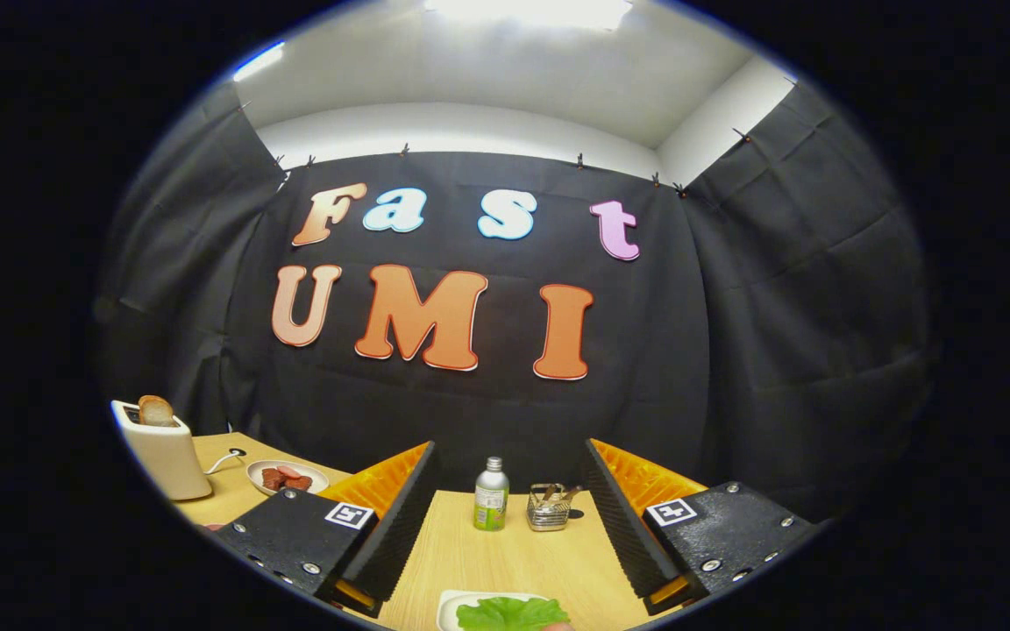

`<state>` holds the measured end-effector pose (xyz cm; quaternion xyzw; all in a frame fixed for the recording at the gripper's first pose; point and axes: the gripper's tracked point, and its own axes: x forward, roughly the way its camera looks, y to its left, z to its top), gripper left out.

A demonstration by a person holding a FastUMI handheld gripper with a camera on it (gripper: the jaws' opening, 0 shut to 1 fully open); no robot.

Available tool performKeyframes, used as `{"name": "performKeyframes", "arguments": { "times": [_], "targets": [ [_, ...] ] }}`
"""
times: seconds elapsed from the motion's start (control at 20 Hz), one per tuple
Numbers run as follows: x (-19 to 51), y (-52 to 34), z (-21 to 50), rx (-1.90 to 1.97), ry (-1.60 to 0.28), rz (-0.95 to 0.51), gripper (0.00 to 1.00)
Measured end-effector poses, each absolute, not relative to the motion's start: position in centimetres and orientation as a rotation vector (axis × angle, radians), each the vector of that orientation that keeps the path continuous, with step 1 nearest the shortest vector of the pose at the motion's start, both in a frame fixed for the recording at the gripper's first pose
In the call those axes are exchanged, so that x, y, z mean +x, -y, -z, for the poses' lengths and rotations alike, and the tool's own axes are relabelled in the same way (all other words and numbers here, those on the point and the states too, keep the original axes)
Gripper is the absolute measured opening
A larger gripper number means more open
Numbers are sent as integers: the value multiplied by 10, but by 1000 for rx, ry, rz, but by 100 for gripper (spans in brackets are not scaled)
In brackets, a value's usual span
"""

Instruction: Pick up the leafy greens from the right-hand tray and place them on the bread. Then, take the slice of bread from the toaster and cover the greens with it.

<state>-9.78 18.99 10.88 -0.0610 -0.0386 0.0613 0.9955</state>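
My gripper is open, held above the wooden table with nothing between its fingers. Down between the finger bases lies a white tray with green leafy greens on it, only partly in sight. Far off to the left of the left finger stands a cream toaster with a slice of bread sticking up out of its slot. The bread that the greens go on is hidden from me.
A small plate with red-brown meat pieces sits to the right of the toaster, whose cord trails on the table. Beyond the fingers, near the black cloth wall, stand a small green-labelled bottle and a wire basket.
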Motion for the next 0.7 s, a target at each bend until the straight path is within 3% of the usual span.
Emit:
{"name": "performKeyframes", "arguments": {
  "times": [0.7],
  "targets": [
    [-98, -217, -69, -128, -58, -187, 97]
  ]
}}
